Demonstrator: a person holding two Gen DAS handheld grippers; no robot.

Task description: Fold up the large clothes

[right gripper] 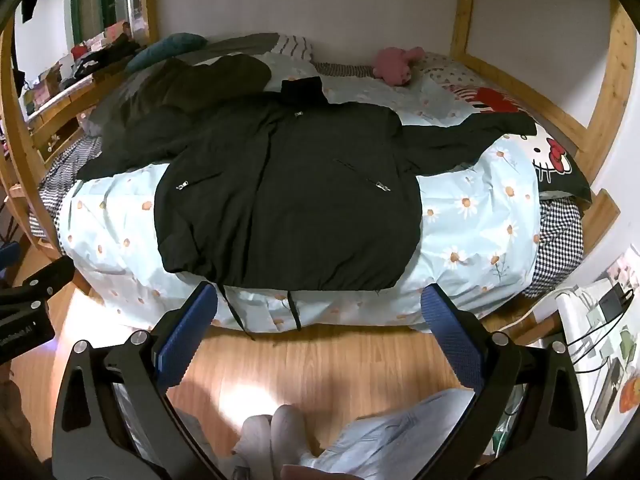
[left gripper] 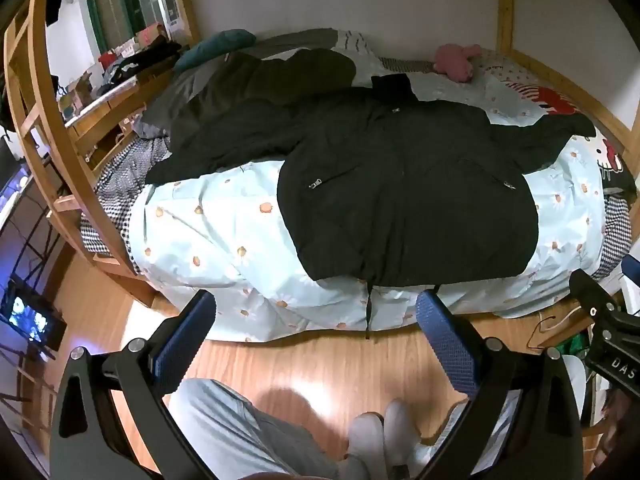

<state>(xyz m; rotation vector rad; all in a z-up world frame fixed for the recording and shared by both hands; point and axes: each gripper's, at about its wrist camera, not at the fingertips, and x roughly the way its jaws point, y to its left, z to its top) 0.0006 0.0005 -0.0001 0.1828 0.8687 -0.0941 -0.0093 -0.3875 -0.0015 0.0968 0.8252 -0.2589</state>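
Note:
A black zip jacket [left gripper: 404, 184] [right gripper: 288, 196] lies spread flat, front up, on a bed with a light blue daisy-print cover [left gripper: 208, 232] [right gripper: 472, 216]. Its sleeves reach out to both sides and its hem cords hang over the bed's near edge. My left gripper [left gripper: 316, 304] hangs open above the wooden floor, short of the hem, with nothing between its blue pads. My right gripper [right gripper: 320, 300] is open too, just short of the hem and empty. In the left wrist view the right gripper's black body shows at the right edge.
A dark olive garment [left gripper: 256, 88] [right gripper: 200, 80] lies behind the jacket's left sleeve. A pink plush toy [left gripper: 456, 62] [right gripper: 396, 64] and a cartoon-cat pillow [right gripper: 548, 156] sit at the back and right. Wooden bunk posts [left gripper: 52, 128] frame the bed. The person's knees and slippers [left gripper: 380, 436] are below.

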